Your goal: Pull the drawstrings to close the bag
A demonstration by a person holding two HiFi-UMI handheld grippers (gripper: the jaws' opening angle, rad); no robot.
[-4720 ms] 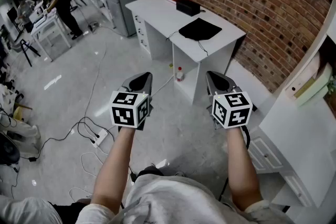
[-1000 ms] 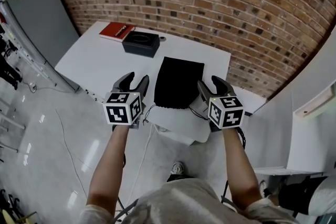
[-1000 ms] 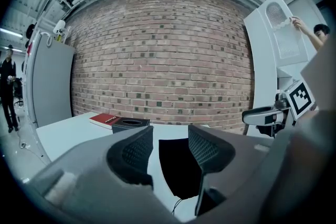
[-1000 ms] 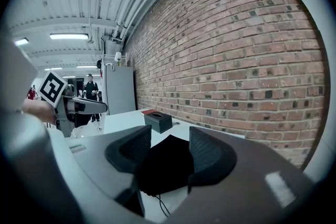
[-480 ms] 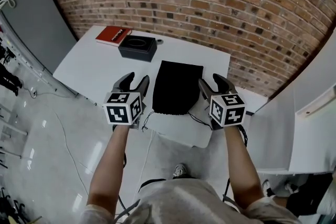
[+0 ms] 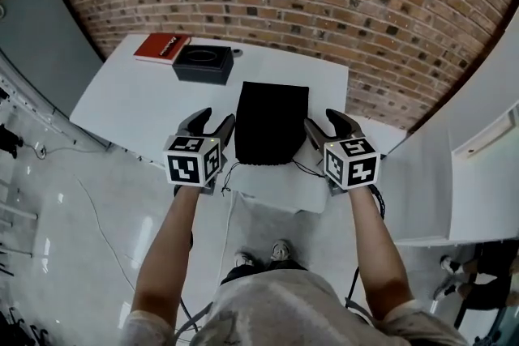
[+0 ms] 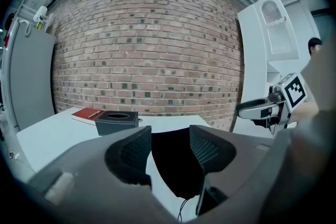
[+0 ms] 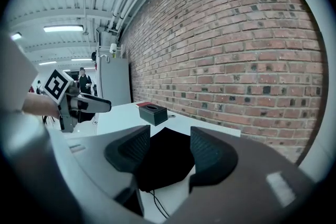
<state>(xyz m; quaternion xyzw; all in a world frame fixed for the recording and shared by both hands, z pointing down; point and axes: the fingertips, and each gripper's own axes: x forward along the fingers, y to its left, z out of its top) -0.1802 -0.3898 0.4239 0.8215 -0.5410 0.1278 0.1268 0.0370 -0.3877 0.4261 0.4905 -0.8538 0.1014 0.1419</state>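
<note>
A black drawstring bag lies flat on the white table, its mouth toward the near edge. Thin black drawstrings trail from both near corners over that edge. My left gripper hovers beside the bag's near left corner; its jaws are opening, with nothing between them. My right gripper hangs by the near right corner, open and empty. The left gripper view has the bag beyond the left gripper. The right gripper view has the bag and a cord beyond the right gripper.
A black box and a red book sit at the table's far left. A brick wall backs the table. White furniture stands at the right, a grey cabinet at the left.
The table and bag have drawn nearer and more centred. Both grippers now sit closer to the bag's near corners, their jaws slightly wider.
</note>
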